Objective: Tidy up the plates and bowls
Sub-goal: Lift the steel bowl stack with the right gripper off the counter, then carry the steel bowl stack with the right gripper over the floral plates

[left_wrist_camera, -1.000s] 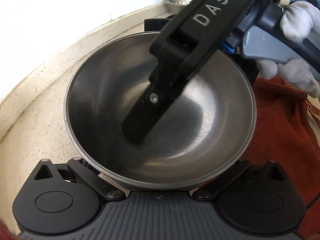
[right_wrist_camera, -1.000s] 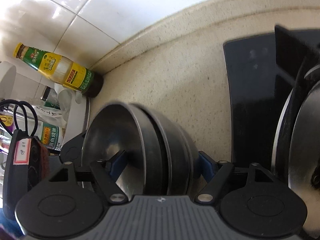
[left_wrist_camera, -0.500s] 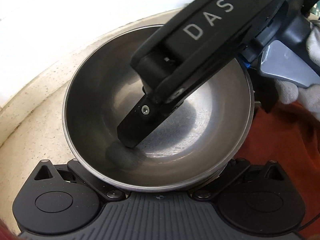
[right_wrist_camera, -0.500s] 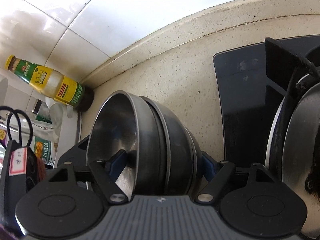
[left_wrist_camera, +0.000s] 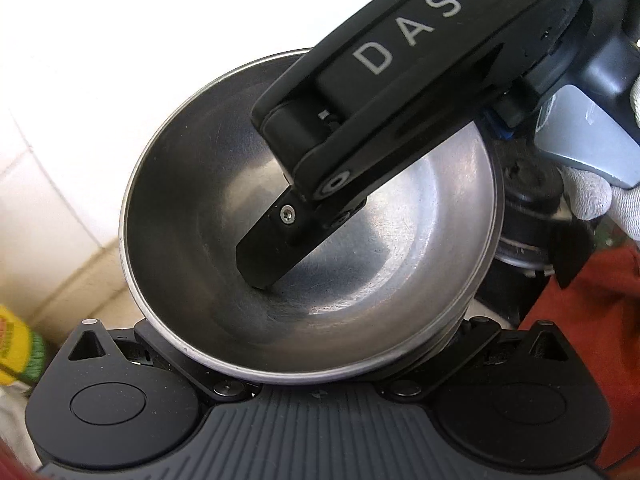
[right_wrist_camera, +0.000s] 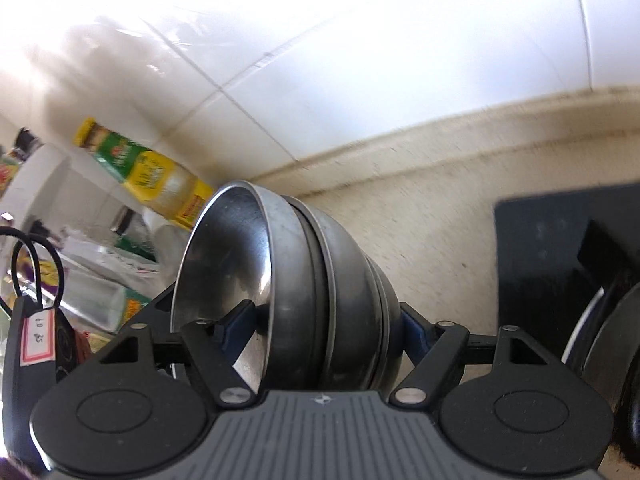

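Note:
A stack of nested steel bowls (left_wrist_camera: 360, 264) fills the left wrist view, its open side toward that camera. My right gripper (right_wrist_camera: 320, 324) is shut on the stack (right_wrist_camera: 320, 288), one finger (left_wrist_camera: 272, 252) inside the top bowl and the other on the outside. It holds the stack on its side, lifted off the counter. My left gripper sits just under the stack's near rim; its fingertips are hidden behind the bowls, so I cannot tell its state.
A beige speckled counter (right_wrist_camera: 420, 232) runs along a white tiled wall. A black gas hob (right_wrist_camera: 560, 248) with a pan (right_wrist_camera: 608, 340) lies at the right. A yellow-green sauce bottle (right_wrist_camera: 160, 176) and packets stand at the left. Red cloth (left_wrist_camera: 580, 300) shows at the right.
The bowl stack has risen and swung left with both grippers; the wall and sauce bottle now sit closer behind it. The right grip is unchanged.

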`<state>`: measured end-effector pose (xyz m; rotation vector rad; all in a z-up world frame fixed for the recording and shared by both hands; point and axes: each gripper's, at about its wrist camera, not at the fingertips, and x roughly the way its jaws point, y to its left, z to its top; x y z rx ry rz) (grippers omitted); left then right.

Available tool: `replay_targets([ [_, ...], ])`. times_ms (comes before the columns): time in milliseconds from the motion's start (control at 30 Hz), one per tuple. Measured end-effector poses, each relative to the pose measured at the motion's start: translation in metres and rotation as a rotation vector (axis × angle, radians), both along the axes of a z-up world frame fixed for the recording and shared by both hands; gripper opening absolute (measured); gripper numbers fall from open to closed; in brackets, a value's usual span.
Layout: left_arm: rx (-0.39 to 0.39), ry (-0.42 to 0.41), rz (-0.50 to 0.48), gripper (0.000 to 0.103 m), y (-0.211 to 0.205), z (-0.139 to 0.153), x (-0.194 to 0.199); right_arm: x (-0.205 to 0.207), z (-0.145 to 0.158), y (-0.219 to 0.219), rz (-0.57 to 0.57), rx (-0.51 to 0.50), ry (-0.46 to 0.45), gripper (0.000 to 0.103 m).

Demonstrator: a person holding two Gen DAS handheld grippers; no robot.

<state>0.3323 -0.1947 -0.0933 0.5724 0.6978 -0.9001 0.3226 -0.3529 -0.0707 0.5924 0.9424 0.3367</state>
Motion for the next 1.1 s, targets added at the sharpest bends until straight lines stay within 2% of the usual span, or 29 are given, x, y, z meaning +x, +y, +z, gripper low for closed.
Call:
replay_targets([
  [367,0.005,-0.114,0.18,0.103,0.028,0.061,-0.06,-0.028,0.062,0.034,0.147,0.015,-0.129,0.072],
  [567,-0.003,-0.137,0.311,0.103,0.054,0.077,-0.113,-0.052,0.085,0.071,0.266,0.009,-0.165,0.072],
  [633,0.006,-0.132,0.342,0.103,0.062,0.077,-0.122,-0.061,0.085,0.083,0.294,0.016,-0.164,0.072],
  [800,0.036,-0.124,0.392,0.103,0.079,0.082,-0.174,-0.089,0.079,0.11,0.346,0.053,-0.153,0.072],
  [1100,0.074,-0.016,0.45,0.103,0.122,0.056,-0.241,-0.147,0.037,0.163,0.386,0.094,-0.058,0.072],
])
